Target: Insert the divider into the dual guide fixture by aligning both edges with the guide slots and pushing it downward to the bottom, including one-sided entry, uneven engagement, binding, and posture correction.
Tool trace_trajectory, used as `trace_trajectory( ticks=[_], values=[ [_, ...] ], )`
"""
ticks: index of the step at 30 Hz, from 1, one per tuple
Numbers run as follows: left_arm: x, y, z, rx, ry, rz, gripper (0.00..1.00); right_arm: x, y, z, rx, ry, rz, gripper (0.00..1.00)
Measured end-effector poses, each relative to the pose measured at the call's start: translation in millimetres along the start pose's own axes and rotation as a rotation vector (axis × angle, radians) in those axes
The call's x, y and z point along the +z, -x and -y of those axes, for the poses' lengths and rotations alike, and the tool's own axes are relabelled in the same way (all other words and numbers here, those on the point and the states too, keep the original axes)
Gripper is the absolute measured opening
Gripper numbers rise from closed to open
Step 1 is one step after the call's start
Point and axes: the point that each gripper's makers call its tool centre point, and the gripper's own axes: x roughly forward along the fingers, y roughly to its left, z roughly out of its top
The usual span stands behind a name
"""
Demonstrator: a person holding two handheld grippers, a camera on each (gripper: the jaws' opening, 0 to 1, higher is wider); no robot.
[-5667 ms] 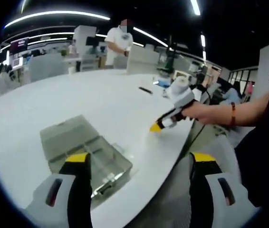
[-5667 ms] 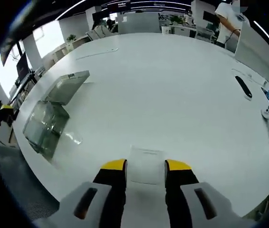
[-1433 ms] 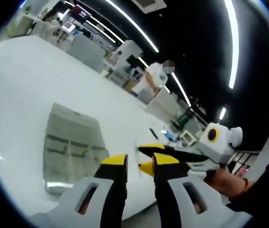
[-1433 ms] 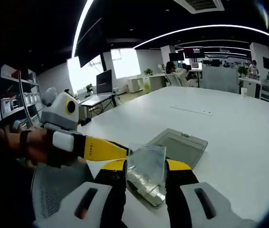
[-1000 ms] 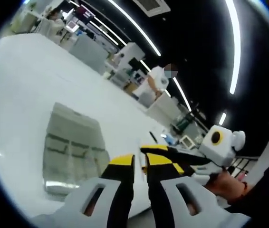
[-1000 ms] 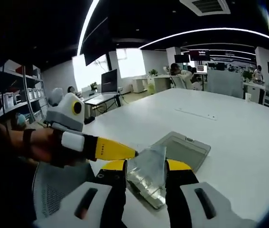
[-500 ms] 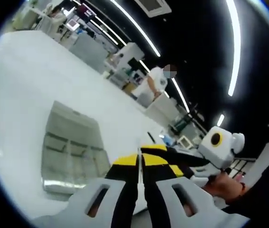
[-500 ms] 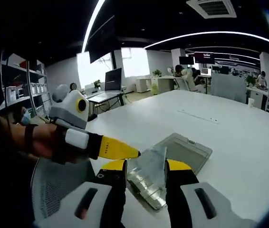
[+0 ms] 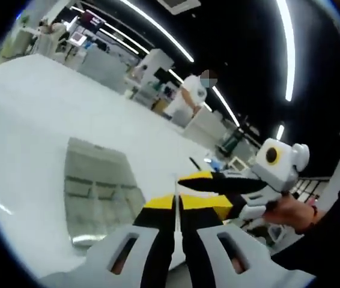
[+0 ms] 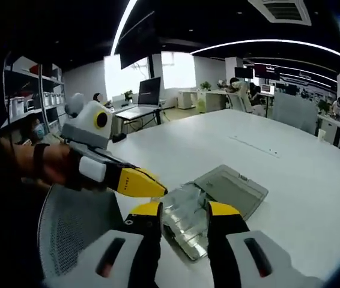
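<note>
Divider (image 9: 175, 210) edge-on, long axis along the closed left tool (image 9: 176, 207).

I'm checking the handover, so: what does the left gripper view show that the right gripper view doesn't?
Left gripper view: the left tongs shut on the divider, seen edge-on, and a person standing far off. Right gripper view: a mesh chair and a desk monitor. Both: the white table and the clear box with its lid open.
</note>
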Motion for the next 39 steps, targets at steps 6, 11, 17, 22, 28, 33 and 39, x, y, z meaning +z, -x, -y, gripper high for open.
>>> trace_trajectory(
  ticks=[6, 11, 17, 22, 28, 33, 39],
  values=[
    [-6.6, 5.3, 2.9, -0.003, -0.089, -0.052, 0.00, -1.9, -0.1, -3.0, 0.004, 0.051, -0.033, 0.23],
    [-8.2, 10.7, 6.0, -0.016, -0.147, -0.077, 0.00, -1.9, -2.0, -5.6, 0.020, 0.072, -0.061, 0.23],
    [-13.9, 21.0, 4.9, -0.040, -0.247, -0.129, 0.00, 0.8, -4.1, -18.0, 0.058, 0.153, -0.086, 0.23],
    [-17.2, 27.7, 5.7, -0.074, -0.298, -0.154, 0.00, 1.4, -8.4, -32.8, 0.099, 0.188, -0.104, 0.22],
    [-24.9, 34.8, 5.1, -0.093, -0.351, -0.187, 0.00, -6.5, -11.9, -47.6, 0.158, 0.250, -0.161, 0.18],
    [-33.0, 38.7, 7.1, -0.126, -0.420, -0.237, 0.00, -11.8, -12.0, -55.8, 0.198, 0.303, -0.192, 0.16],
    [-36.3, 38.3, 11.2, -0.166, -0.483, -0.258, 0.00, -19.4, -11.0, -63.1, 0.242, 0.352, -0.225, 0.13]
  ],
)
